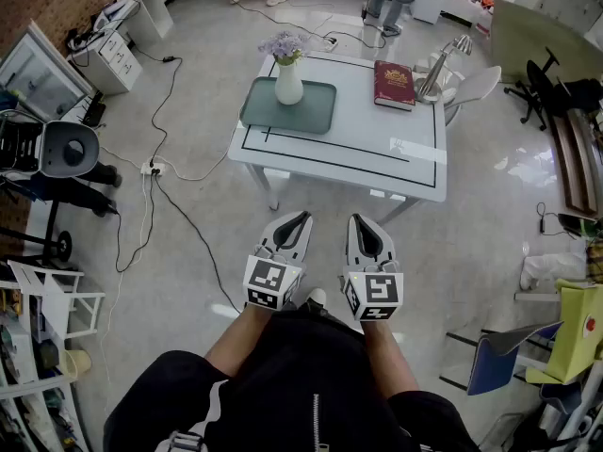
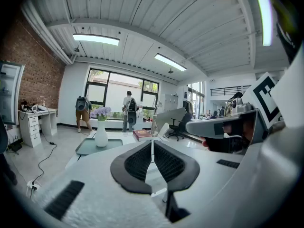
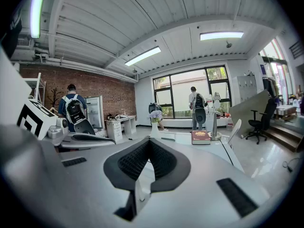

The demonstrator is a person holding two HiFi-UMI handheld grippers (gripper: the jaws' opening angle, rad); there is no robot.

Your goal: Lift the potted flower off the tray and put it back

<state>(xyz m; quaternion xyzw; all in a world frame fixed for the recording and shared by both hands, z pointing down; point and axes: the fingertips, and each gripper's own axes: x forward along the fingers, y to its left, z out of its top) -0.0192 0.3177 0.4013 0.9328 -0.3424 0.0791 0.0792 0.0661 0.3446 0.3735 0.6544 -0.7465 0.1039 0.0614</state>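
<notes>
While both grippers hang short of the table, no step is begun; lifting and returning both remain.

Head view: the white vase of lilac flowers (image 1: 288,81) stands upright on the grey-green rectangular tray (image 1: 316,113), upper centre, on the white black-lined table (image 1: 396,153) beside a dark red book (image 1: 394,83). The left gripper (image 1: 300,217) and right gripper (image 1: 361,220) sit lower centre, well apart from it, over a pale glossy floor with trailing cables.

Left gripper view: jaws together, nothing between; vase at left centre.

Right gripper view: jaws together, empty; brick wall at left, windows at centre.
</notes>
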